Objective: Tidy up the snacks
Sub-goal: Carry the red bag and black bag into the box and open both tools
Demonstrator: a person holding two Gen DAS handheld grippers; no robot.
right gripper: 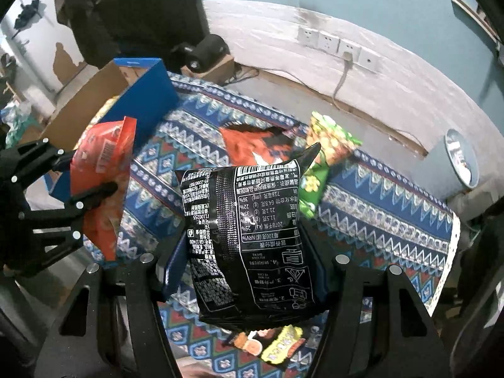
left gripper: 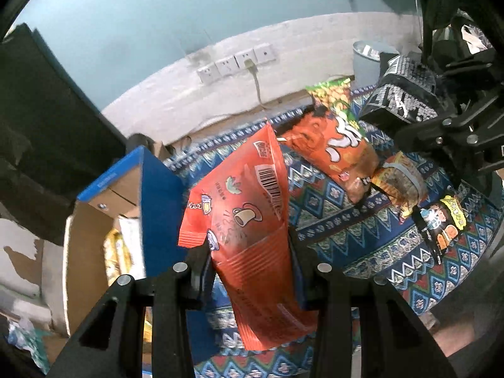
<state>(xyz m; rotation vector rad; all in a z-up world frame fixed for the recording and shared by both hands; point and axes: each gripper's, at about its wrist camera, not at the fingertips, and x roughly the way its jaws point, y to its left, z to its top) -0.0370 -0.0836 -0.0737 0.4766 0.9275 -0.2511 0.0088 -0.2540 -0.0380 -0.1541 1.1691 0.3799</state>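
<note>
My left gripper (left gripper: pixel 249 261) is shut on an orange-red snack packet (left gripper: pixel 249 208) with a barcode and cup drawings, held above the patterned cloth (left gripper: pixel 346 239). In the right wrist view that packet (right gripper: pixel 104 170) hangs at the left in the left gripper (right gripper: pixel 91 171), near the box. My right gripper (right gripper: pixel 249 271) is shut on a black packet (right gripper: pixel 249 230) with white print, which fills the middle of its view. The left wrist view shows the black packet (left gripper: pixel 406 88) at the upper right in the right gripper (left gripper: pixel 431 94).
An open cardboard box (left gripper: pixel 157 195) with blue flaps holds yellow packets at the left. On the cloth lie an orange packet (left gripper: pixel 334 145), a green one (left gripper: pixel 334 94), a yellow-orange one (left gripper: pixel 400 186) and a black cartoon one (left gripper: pixel 444 223). A grey bin (right gripper: pixel 460 157) stands by the wall.
</note>
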